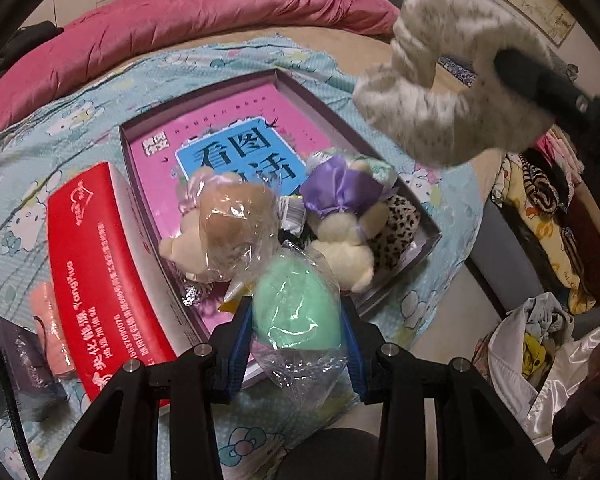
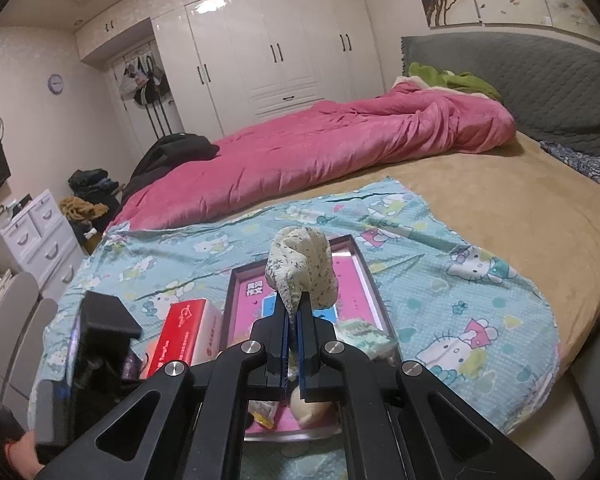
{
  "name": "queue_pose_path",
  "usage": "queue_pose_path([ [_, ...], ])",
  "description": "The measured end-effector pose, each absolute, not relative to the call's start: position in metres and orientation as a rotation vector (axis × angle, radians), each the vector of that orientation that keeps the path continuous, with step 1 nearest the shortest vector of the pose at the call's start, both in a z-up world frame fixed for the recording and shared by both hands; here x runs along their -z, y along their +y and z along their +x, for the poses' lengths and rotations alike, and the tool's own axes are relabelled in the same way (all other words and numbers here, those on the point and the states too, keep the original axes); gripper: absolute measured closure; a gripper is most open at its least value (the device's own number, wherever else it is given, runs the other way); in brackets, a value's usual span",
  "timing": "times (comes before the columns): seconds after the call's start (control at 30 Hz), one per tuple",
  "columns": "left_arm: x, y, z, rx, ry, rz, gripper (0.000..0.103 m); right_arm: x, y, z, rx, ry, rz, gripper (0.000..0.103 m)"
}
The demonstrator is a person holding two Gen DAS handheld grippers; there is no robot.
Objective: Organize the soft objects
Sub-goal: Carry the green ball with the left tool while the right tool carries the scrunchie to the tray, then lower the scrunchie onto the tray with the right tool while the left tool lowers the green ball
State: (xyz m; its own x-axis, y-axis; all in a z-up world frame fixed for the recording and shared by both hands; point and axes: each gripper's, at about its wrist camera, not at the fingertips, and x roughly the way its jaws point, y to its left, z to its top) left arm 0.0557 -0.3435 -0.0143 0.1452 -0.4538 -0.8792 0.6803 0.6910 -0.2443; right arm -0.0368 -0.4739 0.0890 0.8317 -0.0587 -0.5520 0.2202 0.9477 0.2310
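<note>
The left gripper (image 1: 296, 320) has its fingers clamped on a green sponge (image 1: 296, 304) in clear wrap, over the near edge of the box (image 1: 424, 220). Behind it, 2 plush toys (image 1: 340, 240) lie in the box on a pink book (image 1: 220, 136). The right gripper (image 2: 296, 316) holds a floral cloth (image 2: 300, 268) above the box, fingers pinched together on it.

The box's (image 1: 428, 236) near half was crowded by a wrapped bear (image 1: 224, 228), a purple-bowed bear (image 1: 340, 232) and a leopard-print piece (image 1: 396, 224). Its far half lay open above the pink book (image 1: 220, 128). A red carton (image 1: 100, 272) blocked the left wall.
</note>
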Motion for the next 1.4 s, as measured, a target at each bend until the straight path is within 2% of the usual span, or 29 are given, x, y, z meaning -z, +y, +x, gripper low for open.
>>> queue_pose_path([
  [0.67,0.038,-0.345,0.072,0.766,1.169,0.261,0.061,-0.064,-0.475,0.001,0.029,0.598,0.390,0.100],
  [0.93,0.037,-0.346,0.072,0.767,1.168,0.276,0.061,-0.019,-0.480,0.031,0.056,0.759,0.438,0.100],
  [1.33,0.037,-0.346,0.075,0.764,1.165,0.271,0.061,0.010,-0.492,0.033,0.198,0.862,0.305,0.095],
  [1.4,0.037,-0.346,0.075,0.763,1.165,0.272,0.061,0.011,-0.491,0.033,0.213,0.871,0.272,0.087],
])
